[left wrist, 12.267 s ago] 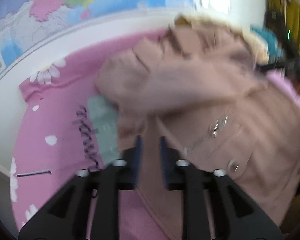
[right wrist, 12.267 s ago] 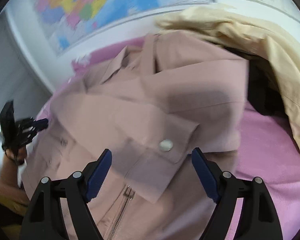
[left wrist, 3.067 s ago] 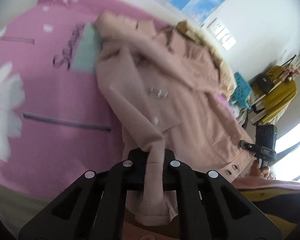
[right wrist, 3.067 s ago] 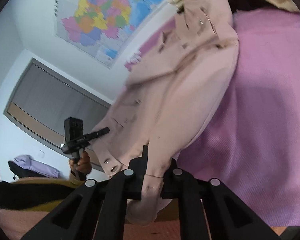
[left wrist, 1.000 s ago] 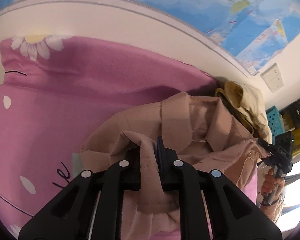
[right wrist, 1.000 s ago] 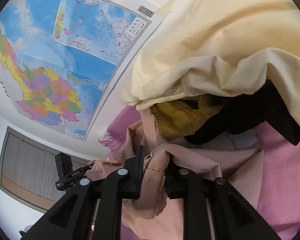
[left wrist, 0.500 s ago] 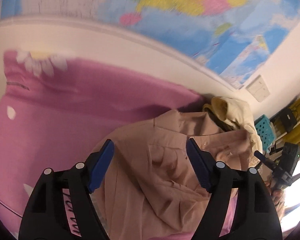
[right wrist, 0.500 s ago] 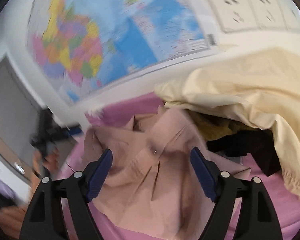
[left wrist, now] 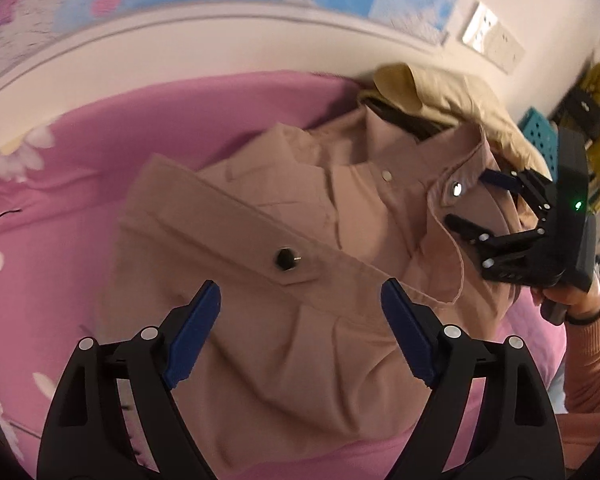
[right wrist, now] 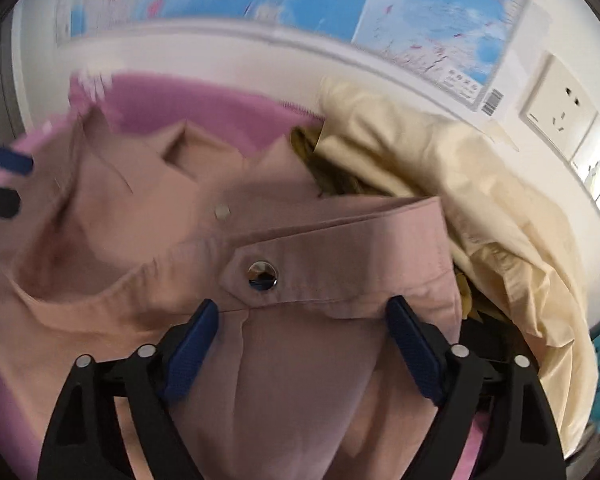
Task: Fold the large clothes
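A second ago both my grippers were clamped on folds of the jacket; now both have let go and stand wide apart, nothing between the blue pads. My left gripper hovers over the jacket, which fills the middle of the left view, lying doubled over on the pink sheet. My right gripper also hangs over the jacket, with a cuff band running across the frame just above the pads.

Three seconds ago the jacket was spread long down the sheet; now its lower part is folded up over the collar end, making a shorter, thicker bundle.

The jacket is dusty-pink woven cloth, matte, with stitched bands and soft creases. A dark snap sits on the band at the centre of the left view; a shiny round snap sits on a pointed tab at the centre of the right view. To the upper right lies a cream garment, smooth and rumpled, touching the jacket's far edge. In the left view my right gripper shows at the right edge. A map covers the wall at the top.
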A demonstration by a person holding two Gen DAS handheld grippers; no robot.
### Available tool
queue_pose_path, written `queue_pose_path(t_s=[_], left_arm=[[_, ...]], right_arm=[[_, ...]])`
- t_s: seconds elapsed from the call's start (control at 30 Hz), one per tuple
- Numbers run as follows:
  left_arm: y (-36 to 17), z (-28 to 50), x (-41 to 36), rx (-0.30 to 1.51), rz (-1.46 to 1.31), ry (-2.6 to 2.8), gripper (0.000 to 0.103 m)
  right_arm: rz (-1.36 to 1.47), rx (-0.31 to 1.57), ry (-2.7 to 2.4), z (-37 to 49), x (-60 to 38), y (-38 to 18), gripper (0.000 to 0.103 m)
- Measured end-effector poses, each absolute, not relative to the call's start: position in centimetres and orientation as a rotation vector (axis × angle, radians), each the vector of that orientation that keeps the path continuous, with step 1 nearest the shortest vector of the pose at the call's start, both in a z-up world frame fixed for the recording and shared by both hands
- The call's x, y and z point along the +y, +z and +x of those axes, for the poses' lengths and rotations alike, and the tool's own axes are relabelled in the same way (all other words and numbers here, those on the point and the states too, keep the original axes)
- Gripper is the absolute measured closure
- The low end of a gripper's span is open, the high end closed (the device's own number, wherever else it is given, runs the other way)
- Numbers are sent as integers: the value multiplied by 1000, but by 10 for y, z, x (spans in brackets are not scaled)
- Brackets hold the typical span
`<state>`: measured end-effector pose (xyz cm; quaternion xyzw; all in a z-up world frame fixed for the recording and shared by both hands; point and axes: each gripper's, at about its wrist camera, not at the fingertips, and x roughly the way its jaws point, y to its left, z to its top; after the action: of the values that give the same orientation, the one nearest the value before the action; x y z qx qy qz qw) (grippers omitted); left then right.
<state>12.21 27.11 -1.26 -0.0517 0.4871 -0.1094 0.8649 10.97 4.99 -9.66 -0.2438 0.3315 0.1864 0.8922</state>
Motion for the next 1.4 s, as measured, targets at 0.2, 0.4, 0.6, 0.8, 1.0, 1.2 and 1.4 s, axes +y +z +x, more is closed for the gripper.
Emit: queue_pose_path(t_s=[0.2,0.4,0.6,0.8,1.0,1.2,1.4], left_arm=[[-25,131,258,1043,-85,-211,21],[-1,112,268,927,-84,-201,18],[-14,108,251,951,0,-277,9],[-56,122,229,1035,117,-227,70],[-12,108,237,849,36,-194,94],[-8,116,243,772,72,-88,66],[-57,145,269,935,-37,-52,59]], right_arm=[[-571,650,336,110,43,-98,95],[-366,532,413,93,10,-41,99],[-182,536,437,111,5,-20,99],[-246,575,405,111,22,-47,99],[-187,527,403,99,5,-32,99],[-171,598,390,121,5,-44,97],[-216,621,372,125,18,-61,70]])
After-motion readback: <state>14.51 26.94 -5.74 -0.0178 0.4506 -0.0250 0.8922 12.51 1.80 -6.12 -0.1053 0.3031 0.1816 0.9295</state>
